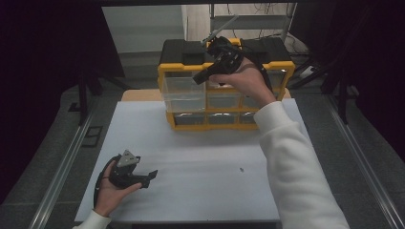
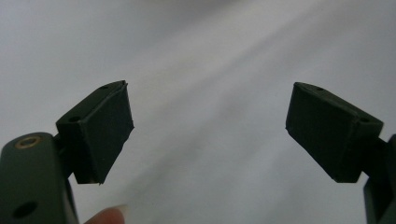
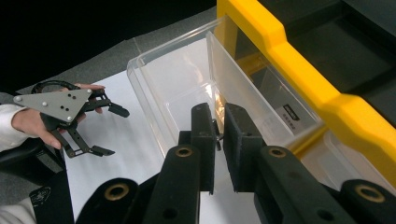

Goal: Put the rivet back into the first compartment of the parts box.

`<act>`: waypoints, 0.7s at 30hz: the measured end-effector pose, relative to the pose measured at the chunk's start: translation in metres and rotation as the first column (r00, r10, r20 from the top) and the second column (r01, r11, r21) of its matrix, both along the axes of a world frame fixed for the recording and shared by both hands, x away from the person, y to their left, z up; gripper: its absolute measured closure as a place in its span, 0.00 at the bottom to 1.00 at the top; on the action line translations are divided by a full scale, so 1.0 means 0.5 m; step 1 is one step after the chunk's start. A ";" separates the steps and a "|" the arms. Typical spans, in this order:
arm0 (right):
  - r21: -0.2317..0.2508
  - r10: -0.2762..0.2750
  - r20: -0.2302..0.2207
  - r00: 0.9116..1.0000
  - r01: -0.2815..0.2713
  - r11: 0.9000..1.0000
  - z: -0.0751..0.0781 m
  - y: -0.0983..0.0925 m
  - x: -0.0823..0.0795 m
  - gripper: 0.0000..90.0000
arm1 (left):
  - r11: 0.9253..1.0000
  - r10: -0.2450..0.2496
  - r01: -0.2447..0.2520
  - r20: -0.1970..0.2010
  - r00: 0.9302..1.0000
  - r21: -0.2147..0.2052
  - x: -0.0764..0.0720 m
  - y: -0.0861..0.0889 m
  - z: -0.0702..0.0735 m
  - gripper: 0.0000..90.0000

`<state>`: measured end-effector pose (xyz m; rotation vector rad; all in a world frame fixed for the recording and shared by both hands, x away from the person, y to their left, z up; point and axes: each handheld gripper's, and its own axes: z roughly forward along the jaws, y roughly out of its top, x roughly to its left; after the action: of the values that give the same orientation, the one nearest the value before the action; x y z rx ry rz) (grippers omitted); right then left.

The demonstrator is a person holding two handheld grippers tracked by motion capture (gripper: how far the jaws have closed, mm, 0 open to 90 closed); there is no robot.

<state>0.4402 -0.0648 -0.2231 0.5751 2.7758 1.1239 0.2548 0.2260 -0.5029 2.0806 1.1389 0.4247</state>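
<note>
A small dark part is pinched in the clenched fingers of the right gripper, held directly above the pulled-out clear drawer of the yellow organizer, whose long axis runs outward toward the table's front. The left gripper, fingers released and empty, is rested well apart on the table.

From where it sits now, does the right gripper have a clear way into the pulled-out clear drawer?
Probably yes. The right gripper hovers just over the clear drawer, which juts from the yellow organizer, open-topped and apparently empty. A small dark item sits pinched between its jaws.
</note>
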 end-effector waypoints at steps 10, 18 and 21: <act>-0.001 -0.028 0.004 1.000 0.028 1.000 -0.012 0.021 0.008 0.58 | 1.000 -0.005 0.005 -0.005 1.000 0.004 0.000 0.000 -0.002 0.17; 0.037 -0.075 0.044 0.996 0.073 0.997 -0.014 -0.010 0.004 0.34 | 1.000 -0.004 0.004 -0.005 1.000 0.004 0.000 0.001 -0.002 0.17; 0.047 -0.082 0.056 0.995 0.079 0.996 -0.013 -0.031 -0.003 0.32 | 1.000 -0.004 0.005 -0.004 1.000 0.006 0.000 0.001 -0.002 0.17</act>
<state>0.4388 -0.0802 -0.2296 0.6423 2.6603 1.1691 0.2546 0.2266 -0.5037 2.0896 1.1366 0.4220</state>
